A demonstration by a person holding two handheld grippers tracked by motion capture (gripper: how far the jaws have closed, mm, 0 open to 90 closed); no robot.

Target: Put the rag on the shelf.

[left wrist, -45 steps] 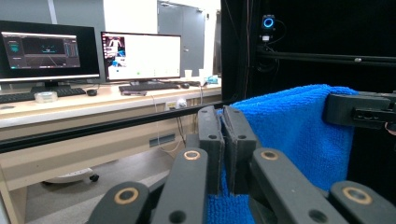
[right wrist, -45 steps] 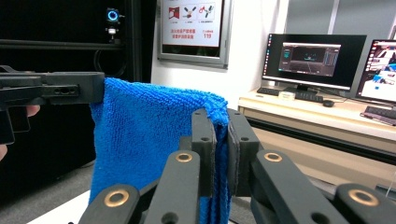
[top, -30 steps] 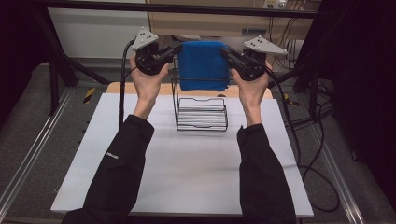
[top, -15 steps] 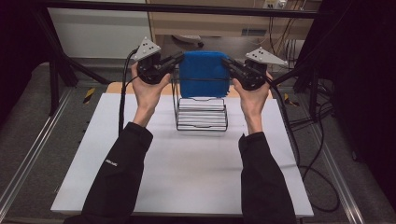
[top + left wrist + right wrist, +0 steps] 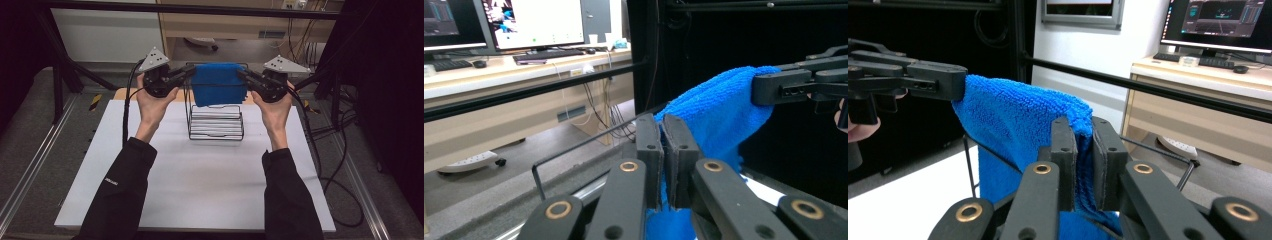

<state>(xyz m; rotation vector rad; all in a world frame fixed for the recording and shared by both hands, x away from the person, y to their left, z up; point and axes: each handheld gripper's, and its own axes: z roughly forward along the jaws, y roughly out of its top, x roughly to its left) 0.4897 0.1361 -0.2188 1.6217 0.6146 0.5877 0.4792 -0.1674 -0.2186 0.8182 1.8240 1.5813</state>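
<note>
The left hand-held gripper (image 5: 184,74) is closed, its jaws pinching the upper left corner of the blue cloth (image 5: 218,84). The right hand-held gripper (image 5: 243,76) is likewise closed on the upper right corner. Together the 2 grips hold the cloth spread in the air above the black wire rack (image 5: 216,120), which stands on the white surface (image 5: 200,180).

Surface: flat, white, and bears the rack towards its far edge.

Rack: thin black wire, open at the top. One upper rail runs close under the cloth's lower edge in the left gripper view (image 5: 589,142); whether they touch cannot be told.

Cloth: a folded terry or microfibre piece. Judged light, soft and limp. It sags between the 2 grips and hangs freely below them, so it will not keep a shape unsupported. The looped pile should give good friction; slip risk is judged low.

Grip points: the 2 top corners, as taken here, keep the top edge taut and the body hanging straight. A pinch through all folded layers is advisable, or an inner layer may drop loose.
</note>
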